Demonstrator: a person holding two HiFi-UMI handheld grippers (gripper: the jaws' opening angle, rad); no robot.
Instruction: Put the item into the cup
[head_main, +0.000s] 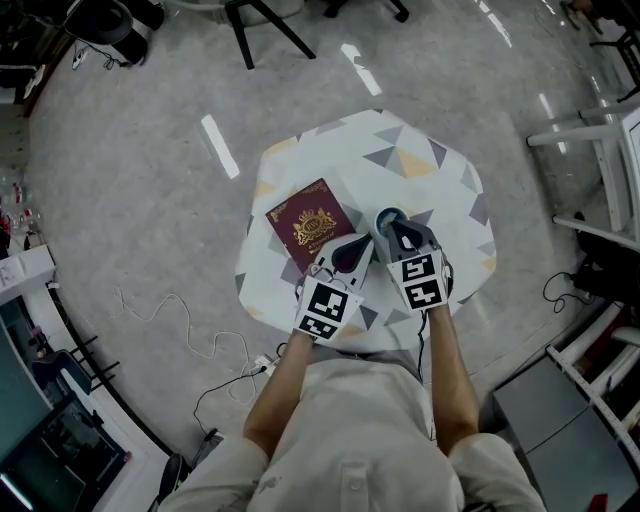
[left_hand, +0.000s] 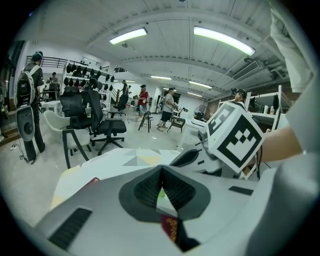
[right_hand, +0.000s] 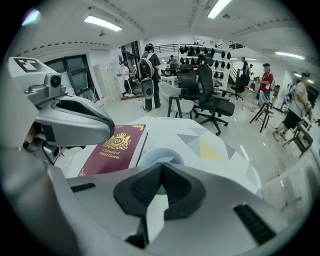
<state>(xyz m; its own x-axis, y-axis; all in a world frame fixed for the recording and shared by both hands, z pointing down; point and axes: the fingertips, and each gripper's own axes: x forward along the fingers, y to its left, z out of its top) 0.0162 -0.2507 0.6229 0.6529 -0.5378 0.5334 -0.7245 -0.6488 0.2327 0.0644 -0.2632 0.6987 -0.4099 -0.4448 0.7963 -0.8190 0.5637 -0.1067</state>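
On my head view the maroon book (head_main: 312, 225) lies flat on the left half of the patterned table (head_main: 440, 190), with its gold crest facing up.

The left gripper (left_hand: 161, 169) comes next. Its own view shows the two dark pads pressed together at the tips, and I see nothing held between them. Through the small gap behind the tips I see only tablecloth and a corner of the book cover. From above, this gripper sits over the book's near right corner. I cannot tell whether it touches the cover.

Just right of the book stands the pale blue cup (head_main: 383, 215), upright on the table with its mouth open to the top.

The right gripper (right_hand: 161, 170) is beside the left one, a little further forward and aimed at the cup. Its pads are also closed tip to tip, and I see nothing in them. In its own view the cup's rim shows straight ahead, just beyond the tips. The jaws cover part of the cup's inside, so I cannot say what lies in it.
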